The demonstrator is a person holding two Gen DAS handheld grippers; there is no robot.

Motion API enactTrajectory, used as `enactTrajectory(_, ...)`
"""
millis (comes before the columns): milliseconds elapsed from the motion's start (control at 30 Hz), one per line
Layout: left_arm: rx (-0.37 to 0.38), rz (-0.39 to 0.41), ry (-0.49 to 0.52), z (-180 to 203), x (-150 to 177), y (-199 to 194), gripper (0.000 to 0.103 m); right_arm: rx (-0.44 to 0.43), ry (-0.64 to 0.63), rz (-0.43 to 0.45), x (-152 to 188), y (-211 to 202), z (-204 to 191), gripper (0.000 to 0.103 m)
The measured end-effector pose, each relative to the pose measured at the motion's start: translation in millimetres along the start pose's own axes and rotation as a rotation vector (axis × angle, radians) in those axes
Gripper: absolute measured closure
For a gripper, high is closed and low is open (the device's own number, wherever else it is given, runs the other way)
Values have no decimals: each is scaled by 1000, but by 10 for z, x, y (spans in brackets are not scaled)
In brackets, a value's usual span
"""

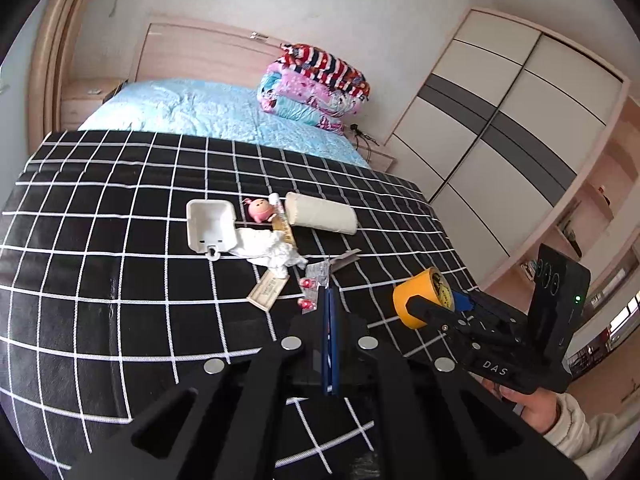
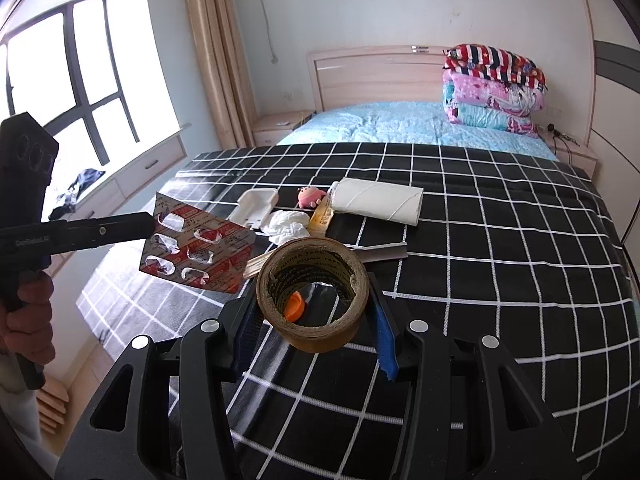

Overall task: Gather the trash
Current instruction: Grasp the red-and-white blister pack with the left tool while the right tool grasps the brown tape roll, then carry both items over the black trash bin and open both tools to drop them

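My left gripper (image 1: 330, 294) is shut on a silver and red blister pack (image 2: 192, 248), held clear above the black checked bedspread (image 2: 500, 280); it shows edge-on (image 1: 316, 286) in the left wrist view. My right gripper (image 2: 312, 320) is shut on a brown-yellow tape roll (image 2: 312, 292), also lifted off the bed (image 1: 420, 296). An orange cap (image 2: 294, 306) shows through the roll's hole. A crumpled white tissue (image 1: 272, 250) lies on the bedspread beyond both grippers.
Near the tissue lie a white open box (image 1: 210, 224), a pink toy (image 1: 260, 210), a white paper roll (image 1: 324, 214), a yellow tube (image 2: 324, 216), a small printed card (image 1: 268, 290) and a grey strip (image 2: 380, 250). Folded quilts (image 2: 494, 88) are stacked at the headboard. A wardrobe (image 1: 500, 120) stands at the right.
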State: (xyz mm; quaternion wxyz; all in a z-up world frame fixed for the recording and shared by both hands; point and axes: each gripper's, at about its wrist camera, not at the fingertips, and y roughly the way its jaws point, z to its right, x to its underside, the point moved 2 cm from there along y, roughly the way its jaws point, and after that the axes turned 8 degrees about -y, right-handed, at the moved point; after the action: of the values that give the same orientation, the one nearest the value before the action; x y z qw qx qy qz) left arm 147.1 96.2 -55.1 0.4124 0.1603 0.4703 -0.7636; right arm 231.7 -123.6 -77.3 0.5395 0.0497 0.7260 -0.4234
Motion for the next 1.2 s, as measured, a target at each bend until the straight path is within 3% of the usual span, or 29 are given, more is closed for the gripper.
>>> enactTrajectory(567,42,-27,107,492,779,-655,103,-45,-61,-2,477,-632,-311,55)
enactTrajectory(933,59,-208,146,486,1412,-483,103,-135,-60,-133,1114,-575,-524,55)
enactTrajectory(1200,30,-378,121,302,1877,3,103,-166,-36,-300,1730,-275,-551,55)
